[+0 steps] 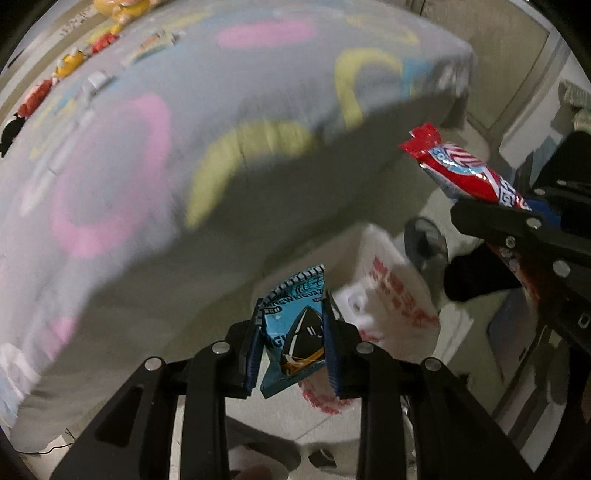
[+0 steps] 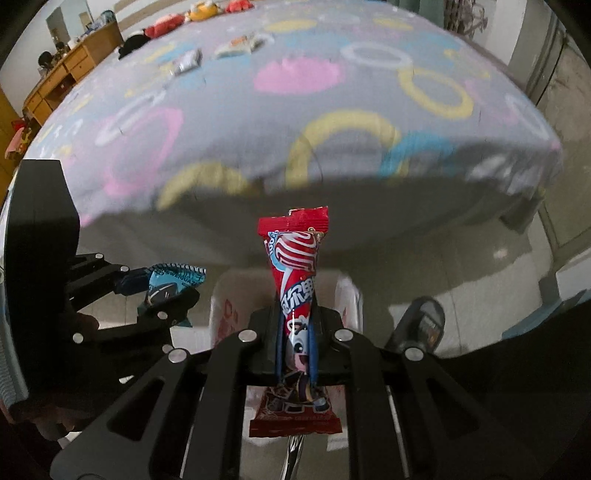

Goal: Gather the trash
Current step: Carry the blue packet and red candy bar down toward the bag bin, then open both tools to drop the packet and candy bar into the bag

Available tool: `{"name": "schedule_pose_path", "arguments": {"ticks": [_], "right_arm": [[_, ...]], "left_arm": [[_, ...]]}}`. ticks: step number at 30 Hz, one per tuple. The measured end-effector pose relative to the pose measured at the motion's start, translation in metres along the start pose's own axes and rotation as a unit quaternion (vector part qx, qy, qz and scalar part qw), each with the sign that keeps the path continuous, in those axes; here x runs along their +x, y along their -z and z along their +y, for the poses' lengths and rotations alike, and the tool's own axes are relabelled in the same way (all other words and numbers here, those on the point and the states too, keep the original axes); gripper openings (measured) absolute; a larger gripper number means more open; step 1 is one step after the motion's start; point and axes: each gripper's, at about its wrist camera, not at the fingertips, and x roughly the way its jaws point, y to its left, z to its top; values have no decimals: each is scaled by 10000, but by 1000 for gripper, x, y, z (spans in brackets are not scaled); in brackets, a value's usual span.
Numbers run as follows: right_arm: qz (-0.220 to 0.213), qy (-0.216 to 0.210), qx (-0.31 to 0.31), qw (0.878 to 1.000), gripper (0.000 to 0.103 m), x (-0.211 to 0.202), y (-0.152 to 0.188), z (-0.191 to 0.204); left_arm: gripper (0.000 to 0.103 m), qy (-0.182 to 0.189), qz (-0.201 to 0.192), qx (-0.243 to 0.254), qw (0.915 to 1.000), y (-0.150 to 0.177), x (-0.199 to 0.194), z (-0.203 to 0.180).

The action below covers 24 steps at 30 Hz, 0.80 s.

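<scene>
From my right wrist view, the bed (image 2: pixel 295 110) fills everything from nine through twelve to three o'clock, with loose wrappers (image 2: pixel 236 48) and soft toys (image 2: pixel 162 27) on its far part near eleven. The bin bag (image 2: pixel 225 306) stands on the floor below the bed's near edge, straight ahead of my right gripper (image 2: pixel 295 339). My left gripper (image 2: pixel 159 295) sits at nine o'clock, beside the bag. A slipper (image 2: pixel 421 325) lies on the floor at four o'clock.

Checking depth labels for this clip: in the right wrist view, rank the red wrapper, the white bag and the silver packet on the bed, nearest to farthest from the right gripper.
1. Red wrapper, clamped in the right gripper.
2. White bag, just beyond, on the floor.
3. Silver packet, far up on the bed, left.
</scene>
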Motion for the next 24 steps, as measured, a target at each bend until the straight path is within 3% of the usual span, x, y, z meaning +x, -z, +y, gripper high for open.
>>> {"name": "schedule_pose_path", "arguments": {"ticks": [7, 16, 17, 18, 19, 20, 22, 24], "right_arm": [[357, 89, 40, 9993, 10, 30, 20, -6], [613, 120, 108, 9980, 11, 54, 31, -9], [630, 105, 114, 9979, 11, 55, 31, -9], [667, 56, 119, 9977, 17, 57, 32, -8], [683, 52, 111, 9976, 31, 60, 32, -9], [676, 67, 95, 9976, 37, 62, 32, -10], [653, 123, 82, 9978, 52, 63, 32, -9], [669, 107, 157, 9976, 55, 65, 32, -11]], "left_arm": [[29, 44, 431, 41, 9991, 11, 39, -11], [29, 83, 776, -19, 9969, 9, 59, -12], [33, 119, 821, 13, 9966, 11, 61, -13], [45, 145, 844, 60, 9963, 12, 62, -15], [55, 116, 836, 87, 9964, 12, 62, -16], [69, 108, 830, 118, 9964, 13, 62, -18], [74, 41, 808, 199, 9965, 13, 63, -19], [82, 12, 822, 196, 9964, 12, 64, -18]]}}
